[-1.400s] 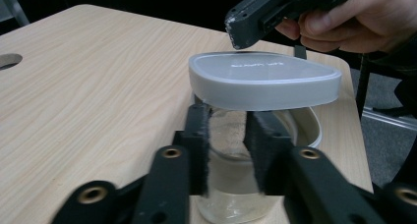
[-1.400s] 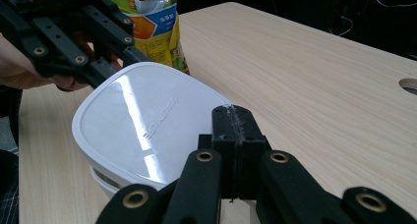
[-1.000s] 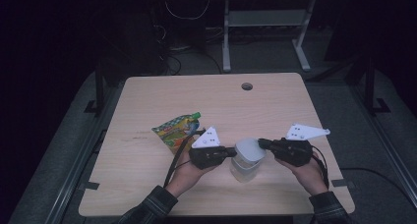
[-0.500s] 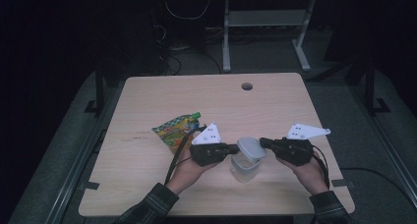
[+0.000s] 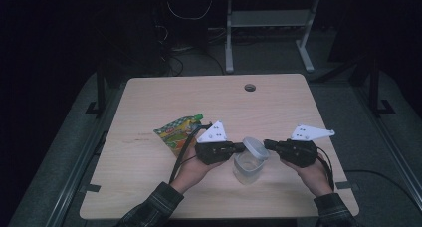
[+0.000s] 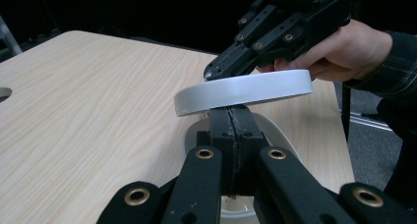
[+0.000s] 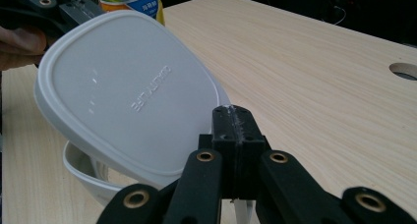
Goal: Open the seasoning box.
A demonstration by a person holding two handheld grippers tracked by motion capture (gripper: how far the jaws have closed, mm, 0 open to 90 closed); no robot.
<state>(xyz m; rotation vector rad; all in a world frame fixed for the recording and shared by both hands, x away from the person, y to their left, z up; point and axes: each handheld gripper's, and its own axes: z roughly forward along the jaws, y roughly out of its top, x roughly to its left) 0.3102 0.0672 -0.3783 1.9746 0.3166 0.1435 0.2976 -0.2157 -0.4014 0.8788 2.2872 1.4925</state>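
A clear plastic container (image 5: 246,170) stands near the table's front edge, between my two grippers. Its white lid (image 5: 255,148) is tilted up off the rim, and the same lid (image 6: 246,89) (image 7: 123,86) hangs above the container's rim (image 6: 278,133). My left gripper (image 5: 241,148) reaches in from the left, its gripper (image 6: 231,117) jaws shut on the container's near rim under the lid. My right gripper (image 5: 267,144) comes from the right, and this gripper (image 7: 231,113) is shut on the lid's edge. The right gripper (image 6: 212,75) pinches the lid's far side.
A green and orange snack pouch (image 5: 179,132) lies on the table just left of my left hand. A round cable hole (image 5: 250,87) sits near the far edge of the wooden table (image 5: 149,102). Table legs and cables stand on the dark floor beyond.
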